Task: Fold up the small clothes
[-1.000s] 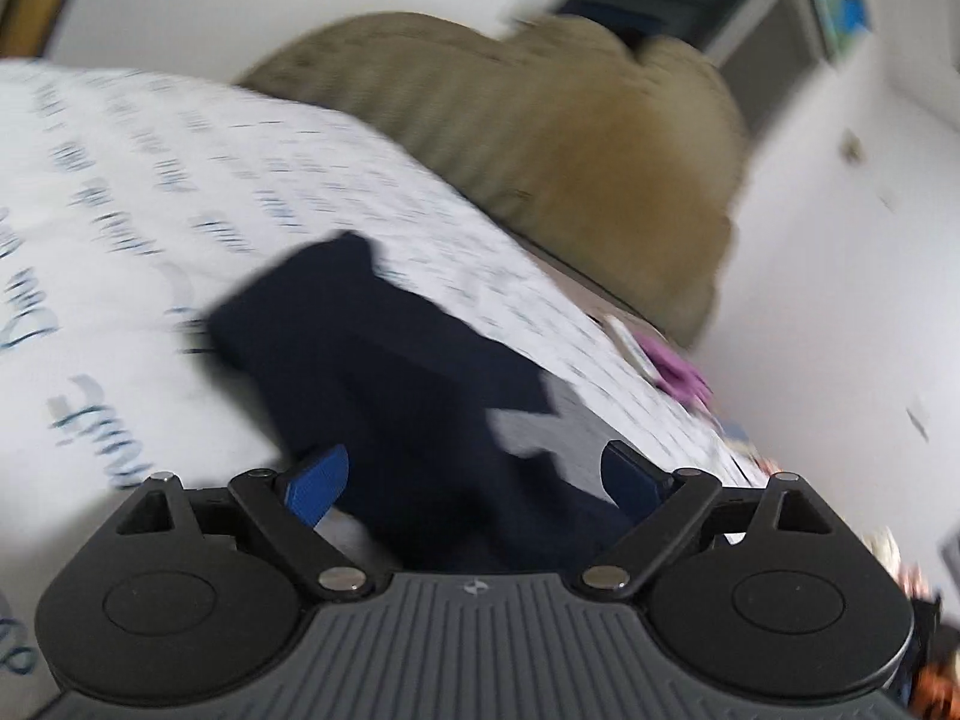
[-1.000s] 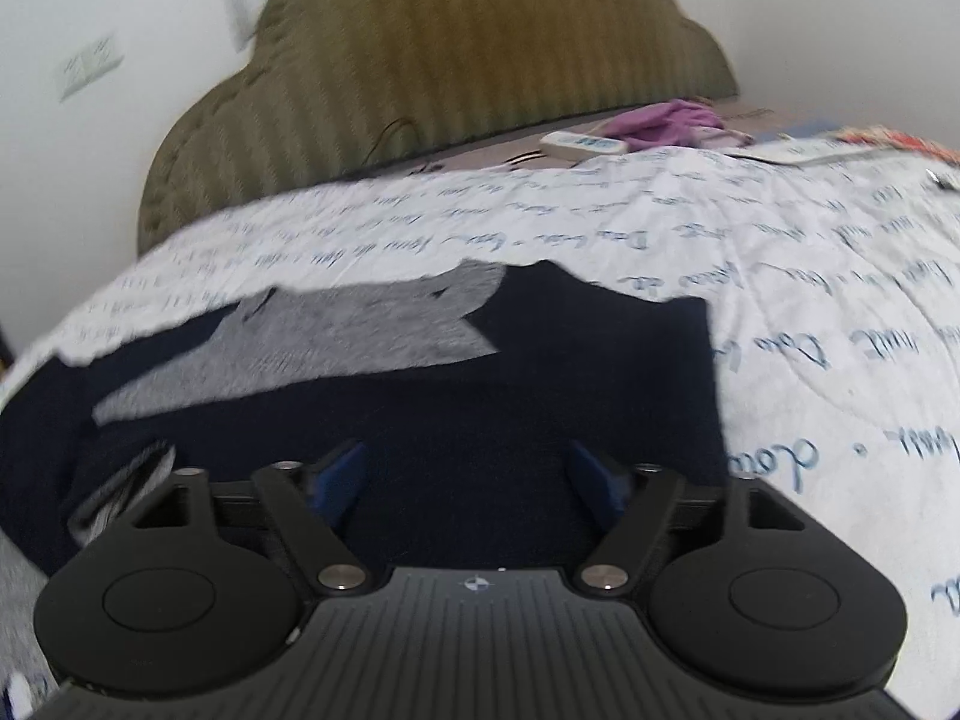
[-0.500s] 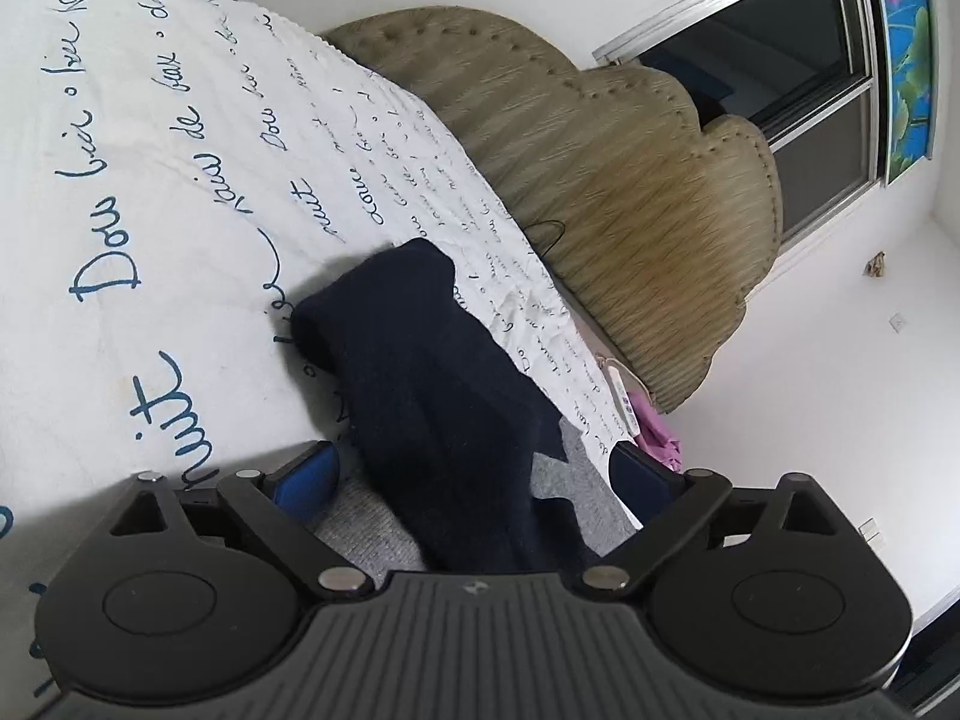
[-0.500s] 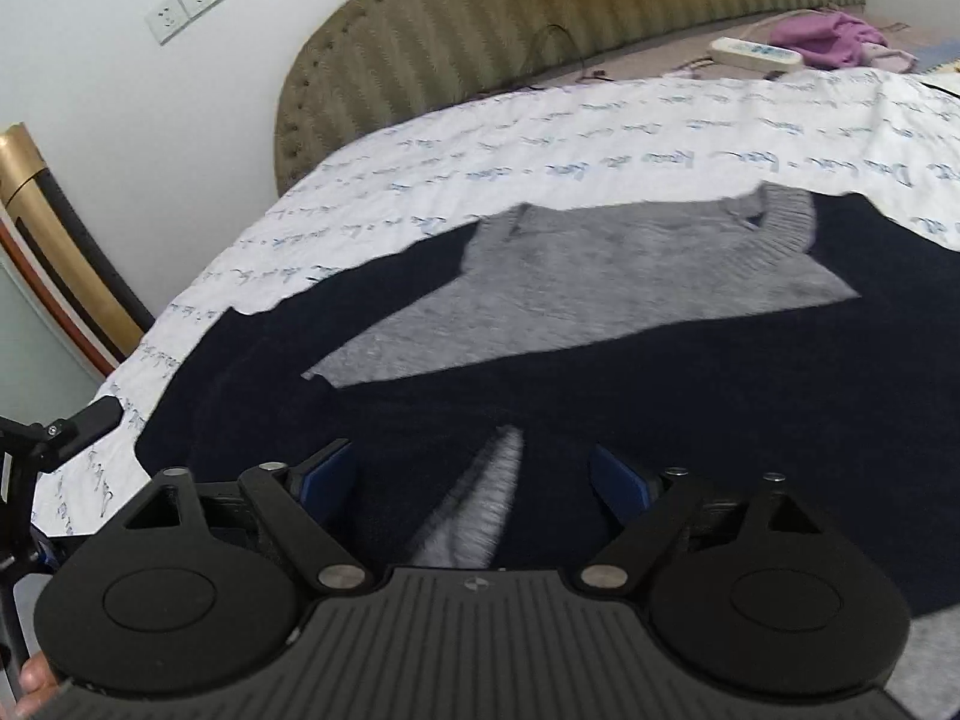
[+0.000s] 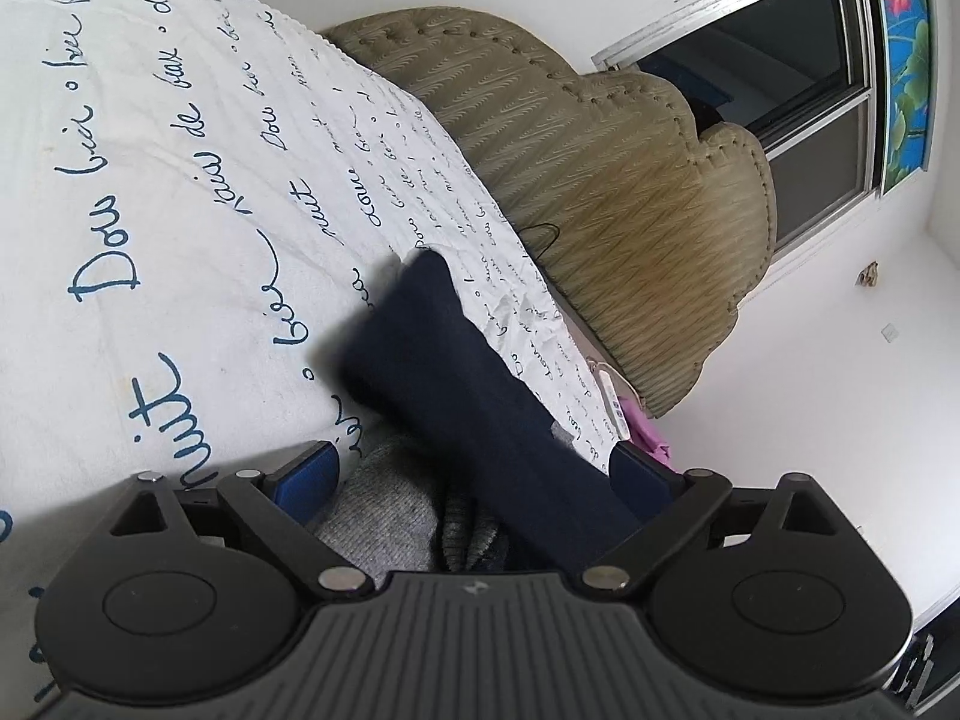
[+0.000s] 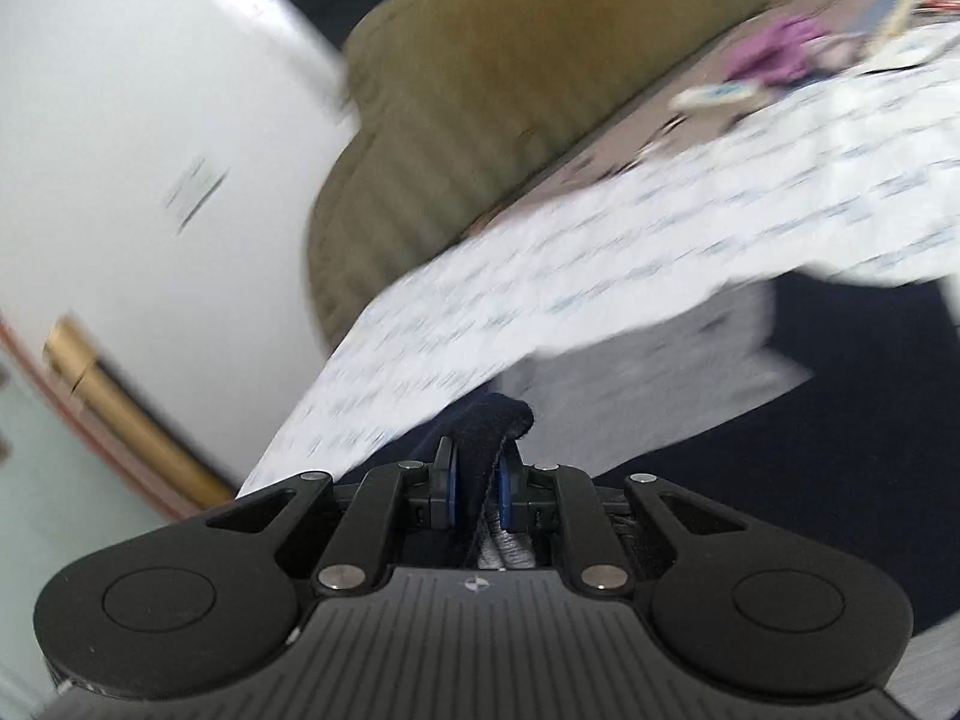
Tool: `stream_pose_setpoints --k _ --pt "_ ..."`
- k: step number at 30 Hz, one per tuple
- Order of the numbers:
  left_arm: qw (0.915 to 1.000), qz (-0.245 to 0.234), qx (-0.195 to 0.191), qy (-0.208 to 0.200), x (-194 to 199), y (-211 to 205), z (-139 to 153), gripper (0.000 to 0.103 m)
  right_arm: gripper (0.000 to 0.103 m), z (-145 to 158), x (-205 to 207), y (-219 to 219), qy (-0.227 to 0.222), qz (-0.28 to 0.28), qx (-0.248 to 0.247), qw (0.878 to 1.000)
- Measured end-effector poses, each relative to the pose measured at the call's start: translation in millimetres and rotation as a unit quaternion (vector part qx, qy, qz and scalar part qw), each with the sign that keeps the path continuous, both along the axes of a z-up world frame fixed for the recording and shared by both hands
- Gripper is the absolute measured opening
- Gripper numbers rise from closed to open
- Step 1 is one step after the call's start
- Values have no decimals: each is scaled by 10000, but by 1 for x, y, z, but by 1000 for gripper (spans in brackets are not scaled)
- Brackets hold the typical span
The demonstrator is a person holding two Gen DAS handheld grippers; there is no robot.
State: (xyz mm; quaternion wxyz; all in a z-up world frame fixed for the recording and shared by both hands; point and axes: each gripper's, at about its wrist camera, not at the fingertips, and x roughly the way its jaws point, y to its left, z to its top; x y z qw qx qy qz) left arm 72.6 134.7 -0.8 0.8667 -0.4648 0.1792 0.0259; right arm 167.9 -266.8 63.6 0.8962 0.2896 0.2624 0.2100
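A navy and grey knit sweater (image 5: 474, 396) lies on a white bedspread (image 5: 150, 138) with blue script. In the left wrist view a navy sleeve runs up and away between the fingers, with grey knit bunched below it. My left gripper (image 5: 474, 474) is open, its blue pads wide apart on either side of the cloth. My right gripper (image 6: 477, 489) is shut on a fold of the sweater's navy fabric (image 6: 492, 420), which sticks out above the pads. The rest of the sweater (image 6: 780, 432) spreads to the right, blurred.
An olive padded headboard (image 5: 600, 192) stands behind the bed. A white remote (image 5: 615, 405) and purple cloth (image 5: 651, 435) lie by it. A window (image 5: 780, 78) is at the upper right. A gold and red frame (image 6: 120, 420) stands at the bed's left side.
My right gripper has closed on the sweater's navy fabric and is moving fast, blurring its view. My left gripper stays open and has hardly moved in the last half second.
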Motion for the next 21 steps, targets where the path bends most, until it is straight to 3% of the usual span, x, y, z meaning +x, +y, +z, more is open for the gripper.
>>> stream_pose_setpoints --k 6,9,14,18,21 --pt "9997 -37 250 52 3 -7 1 100 16 -30 -2 -82 460 -985 254 9938" --pt "9991 -47 403 96 5 -11 1 100 16 -42 -1 -97 658 -1044 230 9921" --pt "9981 -41 592 160 7 -15 1 100 16 -30 -5 -122 240 -1131 592 9915" --pt "9974 70 682 240 5 -19 7 100 16 -45 4 -138 624 -1242 433 9893" --pt "9965 92 805 225 20 -16 29 100 16 -54 5 -139 705 -1183 378 9897"
